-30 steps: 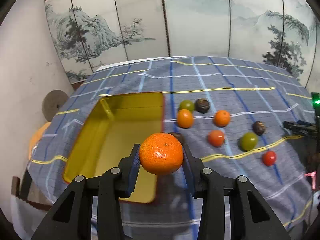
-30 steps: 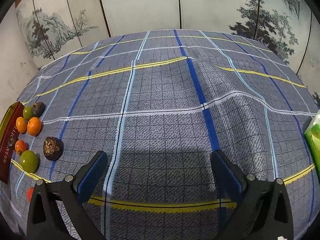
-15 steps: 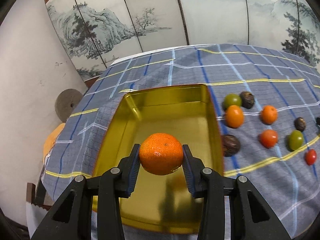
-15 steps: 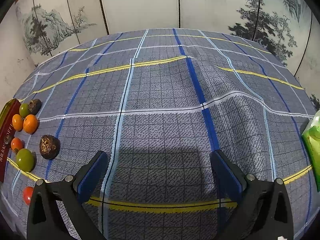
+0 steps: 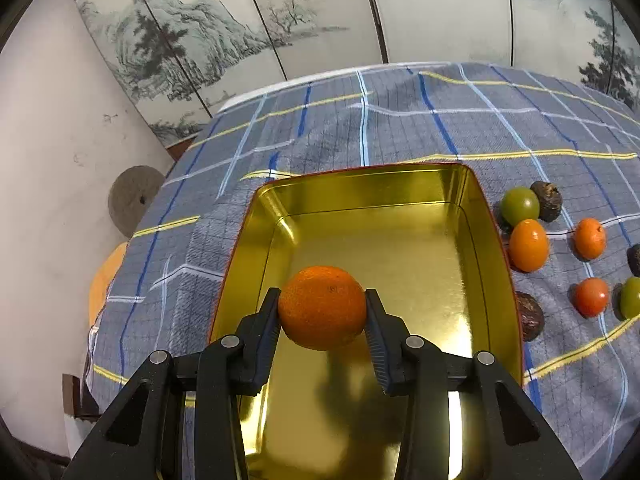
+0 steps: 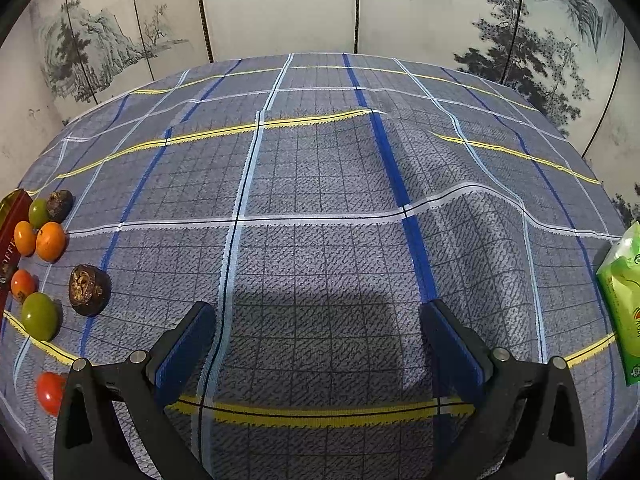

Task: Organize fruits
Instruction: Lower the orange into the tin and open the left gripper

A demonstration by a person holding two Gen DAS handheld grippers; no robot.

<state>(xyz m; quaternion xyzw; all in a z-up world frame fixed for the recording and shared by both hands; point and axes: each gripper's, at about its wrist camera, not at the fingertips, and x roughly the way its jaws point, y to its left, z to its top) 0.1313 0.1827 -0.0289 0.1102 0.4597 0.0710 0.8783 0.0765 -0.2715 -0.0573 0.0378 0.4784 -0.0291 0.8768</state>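
Left jaws clamp mandarin (image 5: 322, 307) above gold tin (image 5: 476, 216), nothing inside.

Loads of open plaid tablecloth (image 6: 320, 200) is seen mid-table; the left edge is crowded by loose fruits (image 6: 50, 240), the right by a green packet (image 6: 622, 300).

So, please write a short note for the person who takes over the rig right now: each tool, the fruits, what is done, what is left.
Left tool: shut on the orange, held above the gold tin.
Right tool: open, holding nothing, over bare plaid cloth.
Done: one orange picked up; no fruit lies in the tin.
Left: release the orange into the tin, then gather the loose fruits lying on the cloth to the tin's right, probably into the tin as well.
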